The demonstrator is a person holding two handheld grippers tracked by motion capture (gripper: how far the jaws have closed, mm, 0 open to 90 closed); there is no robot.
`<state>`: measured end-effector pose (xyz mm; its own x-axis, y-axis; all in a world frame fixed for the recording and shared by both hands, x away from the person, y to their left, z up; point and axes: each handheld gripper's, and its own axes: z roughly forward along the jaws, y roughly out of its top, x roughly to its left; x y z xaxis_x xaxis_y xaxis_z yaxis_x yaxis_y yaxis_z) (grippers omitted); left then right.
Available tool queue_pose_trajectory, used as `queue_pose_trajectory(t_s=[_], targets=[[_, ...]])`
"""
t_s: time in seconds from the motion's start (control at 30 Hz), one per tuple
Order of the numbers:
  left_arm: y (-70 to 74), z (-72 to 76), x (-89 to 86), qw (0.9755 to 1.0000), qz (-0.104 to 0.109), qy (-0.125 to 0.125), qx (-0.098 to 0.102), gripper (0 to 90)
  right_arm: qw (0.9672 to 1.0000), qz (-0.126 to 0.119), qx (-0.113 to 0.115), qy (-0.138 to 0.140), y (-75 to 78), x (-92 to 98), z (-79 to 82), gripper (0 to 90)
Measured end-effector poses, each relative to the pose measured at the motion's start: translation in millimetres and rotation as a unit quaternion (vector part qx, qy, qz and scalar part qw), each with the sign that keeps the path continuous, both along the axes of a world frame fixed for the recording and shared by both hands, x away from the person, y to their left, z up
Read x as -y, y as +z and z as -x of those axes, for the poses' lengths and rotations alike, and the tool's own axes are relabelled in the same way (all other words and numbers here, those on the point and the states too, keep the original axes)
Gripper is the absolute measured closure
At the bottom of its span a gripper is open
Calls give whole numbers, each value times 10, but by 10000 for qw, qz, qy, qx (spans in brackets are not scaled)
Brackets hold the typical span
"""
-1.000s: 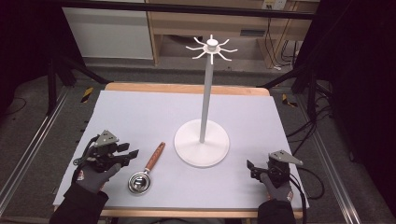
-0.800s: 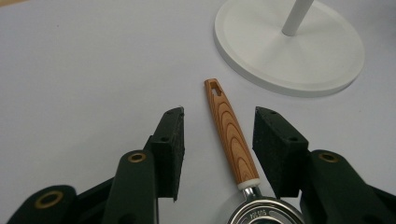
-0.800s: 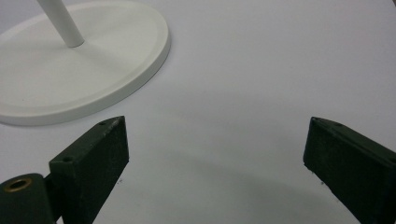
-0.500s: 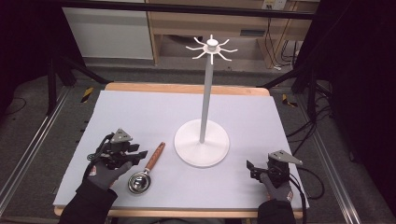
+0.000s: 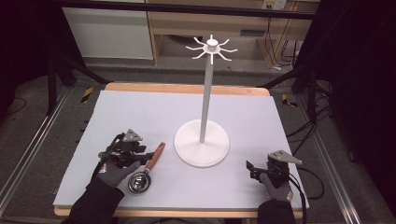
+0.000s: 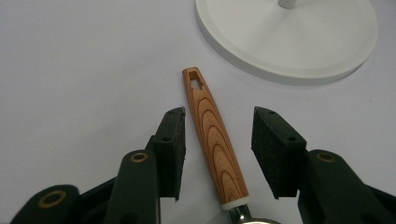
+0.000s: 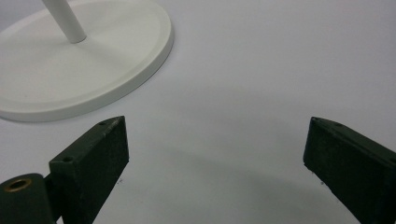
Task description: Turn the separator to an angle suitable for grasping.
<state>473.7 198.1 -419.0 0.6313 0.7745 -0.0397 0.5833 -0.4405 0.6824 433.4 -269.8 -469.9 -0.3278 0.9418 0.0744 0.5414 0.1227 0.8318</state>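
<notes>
A scoop with a wooden handle [image 5: 155,156] and a round metal bowl [image 5: 138,183] lies flat on the pale sheet, left of the white hook stand [image 5: 201,142]. My left gripper [image 5: 147,157] is low over the handle [image 6: 212,140]. Its jaws have just been closing a little and stand on either side of the handle. The left pad [image 6: 173,149] is close to the wood, the right pad [image 6: 273,149] clearly apart from it, so the gripper is open. My right gripper [image 5: 252,168] rests near the front right edge, wide open [image 7: 215,128] over bare sheet.
The stand's round base [image 6: 289,32] lies just beyond the handle's slotted tip, and its thin pole [image 5: 205,93] rises to a ring of hooks [image 5: 211,46]. The same base [image 7: 79,65] sits ahead-left of the right gripper. The pale sheet [image 5: 140,112] covers the wooden table.
My left hand has moved right and slightly down, bringing its jaws from beside the scoop to around its handle. The right hand and the scoop have stayed still.
</notes>
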Motion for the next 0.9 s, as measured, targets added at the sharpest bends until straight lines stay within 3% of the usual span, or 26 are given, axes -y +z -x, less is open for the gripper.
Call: queue_pose_trajectory(t_s=[0.9], targets=[[-267, -188, 196, 9983, -366, 13, -446, 541, 10000, 1, -80, 19, -15, 6, -13, 71]])
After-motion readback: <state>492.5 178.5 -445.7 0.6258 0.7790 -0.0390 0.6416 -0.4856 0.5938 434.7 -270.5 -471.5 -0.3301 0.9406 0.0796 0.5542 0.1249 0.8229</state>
